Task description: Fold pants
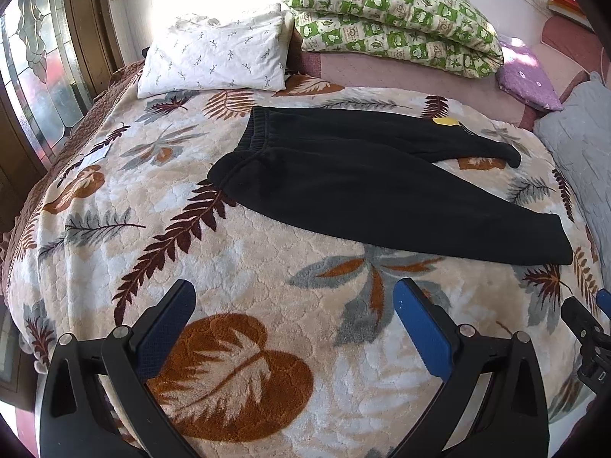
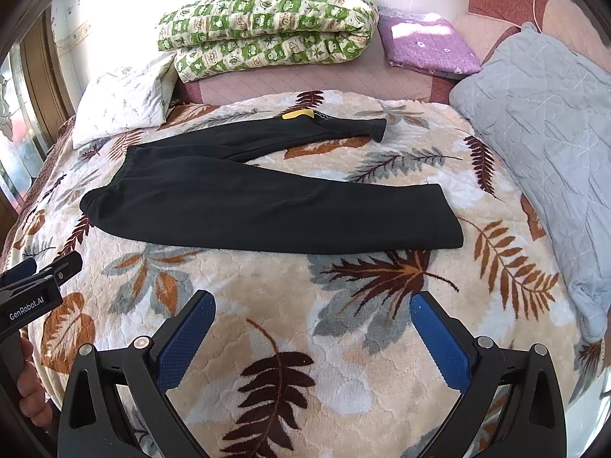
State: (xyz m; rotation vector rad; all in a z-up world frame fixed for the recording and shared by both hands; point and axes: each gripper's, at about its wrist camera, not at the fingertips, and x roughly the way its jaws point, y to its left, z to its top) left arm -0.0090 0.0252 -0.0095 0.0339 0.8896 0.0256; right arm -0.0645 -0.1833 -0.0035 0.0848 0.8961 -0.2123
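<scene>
A bed point(image 1: 114, 252) carries everything, spread with a plush cream blanket point(image 2: 343, 343) patterned in brown, rust and grey leaves. Black pants point(image 1: 362, 191) lie flat on the blanket, waistband toward the left, the two legs splayed apart toward the right, with a small yellow tag point(image 1: 445, 121) on the far leg. At the head, a white pillow point(image 1: 217, 57) printed with small sprigs rests at the blanket's far edge. Beside it a folded green-and-cream quilt point(image 1: 389, 11) sits on the pinkish mattress cover point(image 1: 401, 72). A folded purple cloth point(image 2: 424, 44) lies right of the quilt, and a grey quilted pillow point(image 2: 542, 145) lies along the blanket's right side.
</scene>
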